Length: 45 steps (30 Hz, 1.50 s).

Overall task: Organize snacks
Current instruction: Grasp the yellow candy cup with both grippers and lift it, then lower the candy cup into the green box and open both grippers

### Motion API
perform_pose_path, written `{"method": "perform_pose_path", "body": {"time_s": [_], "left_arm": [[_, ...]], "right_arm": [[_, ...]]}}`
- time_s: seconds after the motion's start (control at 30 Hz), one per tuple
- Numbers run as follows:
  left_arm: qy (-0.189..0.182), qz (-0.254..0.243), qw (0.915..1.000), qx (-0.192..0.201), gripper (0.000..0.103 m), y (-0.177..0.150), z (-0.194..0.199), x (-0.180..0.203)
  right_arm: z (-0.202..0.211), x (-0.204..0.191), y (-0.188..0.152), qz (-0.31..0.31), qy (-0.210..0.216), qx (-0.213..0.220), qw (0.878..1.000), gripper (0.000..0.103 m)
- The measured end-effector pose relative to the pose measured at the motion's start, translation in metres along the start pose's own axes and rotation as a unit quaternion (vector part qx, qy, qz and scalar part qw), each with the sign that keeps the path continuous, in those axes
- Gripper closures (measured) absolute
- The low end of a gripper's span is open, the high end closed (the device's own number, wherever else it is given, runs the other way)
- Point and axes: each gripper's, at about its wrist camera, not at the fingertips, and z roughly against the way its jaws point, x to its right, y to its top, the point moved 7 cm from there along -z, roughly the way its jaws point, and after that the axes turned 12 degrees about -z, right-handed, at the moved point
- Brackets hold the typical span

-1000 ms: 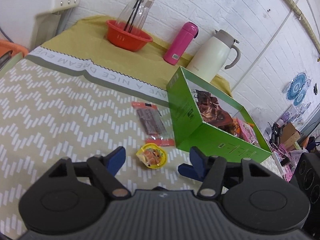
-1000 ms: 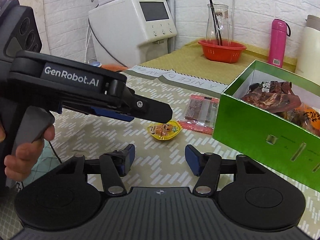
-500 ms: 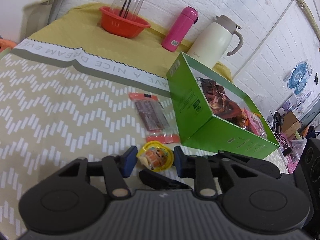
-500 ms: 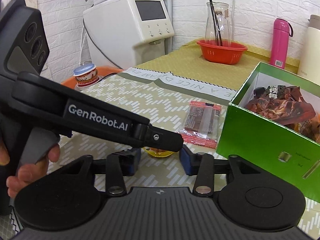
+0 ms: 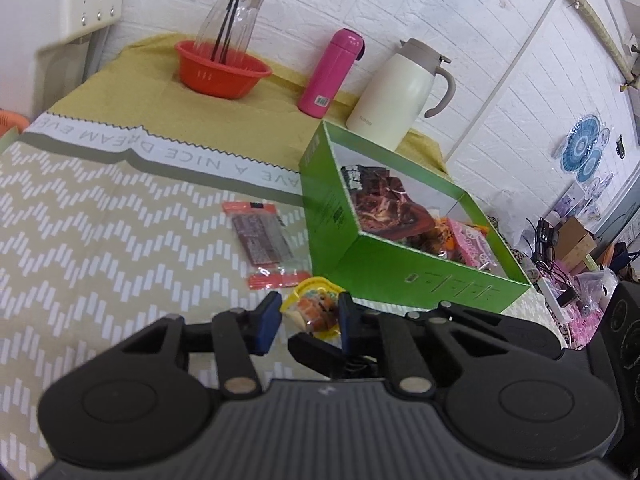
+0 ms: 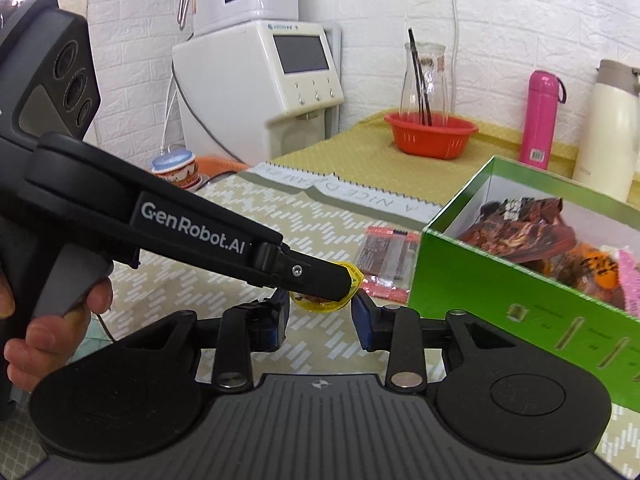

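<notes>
Bright even light, fisheye edges, slight blur

At the back of the worktop (image 5: 100, 216), a red basket (image 5: 221, 73) holds a glass carafe (image 5: 236, 12) with black sticks. A pink flask (image 5: 332, 73) and cream jug (image 5: 400, 92) stand rightward. A white appliance (image 6: 260, 88) sits left.

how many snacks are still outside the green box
2: the yellow jelly cup between both grippers' fingers, and the red-edged packet flat on the cloth left of the green box.
</notes>
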Motion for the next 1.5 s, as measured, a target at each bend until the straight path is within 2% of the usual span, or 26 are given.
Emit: {"method": "perform_pose_path", "body": {"time_s": [0.23, 0.53, 0.83, 1.0, 1.03, 1.07, 1.1, 1.13, 1.17, 1.27, 1.33, 1.5], "left_arm": [[-0.011, -0.027, 0.9993, 0.024, 0.091, 0.021, 0.007, 0.035], [-0.046, -0.037, 0.9975, 0.038, 0.091, 0.055, -0.019, 0.066], [-0.062, -0.025, 0.9975, 0.024, 0.091, 0.067, -0.059, 0.067], [-0.060, -0.037, 0.9974, 0.018, 0.089, 0.068, -0.073, 0.064], [-0.058, -0.038, 0.9973, 0.022, 0.086, 0.069, -0.074, 0.064], [-0.052, -0.037, 0.9976, 0.026, 0.055, 0.069, -0.074, 0.063], [-0.041, -0.029, 0.9981, 0.037, 0.015, 0.070, -0.072, 0.060], [-0.032, -0.020, 0.9975, 0.060, 0.014, 0.071, -0.067, 0.057], [-0.030, -0.019, 0.9966, 0.074, 0.014, 0.072, -0.062, 0.056], [-0.031, -0.026, 0.9965, 0.073, 0.014, 0.075, -0.058, 0.054], [-0.017, -0.026, 0.9971, 0.070, 0.014, 0.074, -0.056, 0.051], [-0.010, -0.028, 0.9973, 0.068, 0.014, 0.069, -0.047, 0.043]], "right_arm": [[0.032, 0.010, 0.013, 0.000, -0.014, 0.049, 0.999, 0.042], [0.050, 0.049, 0.037, -0.039, -0.041, 0.089, 0.994, 0.042], [0.037, 0.081, 0.042, -0.054, -0.065, 0.087, 0.993, 0.042], [0.028, 0.089, 0.041, -0.052, -0.071, 0.085, 0.993, 0.041], [0.026, 0.090, 0.041, -0.051, -0.074, 0.082, 0.993, 0.039], [0.024, 0.091, 0.040, -0.049, -0.075, 0.079, 0.993, 0.039], [0.024, 0.091, 0.039, -0.046, -0.073, 0.076, 0.993, 0.035], [0.023, 0.090, 0.038, -0.041, -0.070, 0.074, 0.994, 0.015], [0.024, 0.089, 0.037, -0.035, -0.071, 0.076, 0.994, 0.002], [0.028, 0.084, 0.035, -0.009, -0.080, 0.098, 0.992, 0.000], [0.027, 0.081, 0.034, -0.006, -0.079, 0.093, 0.993, 0.000], [0.029, 0.073, 0.033, -0.002, -0.080, 0.089, 0.993, 0.000]]}}
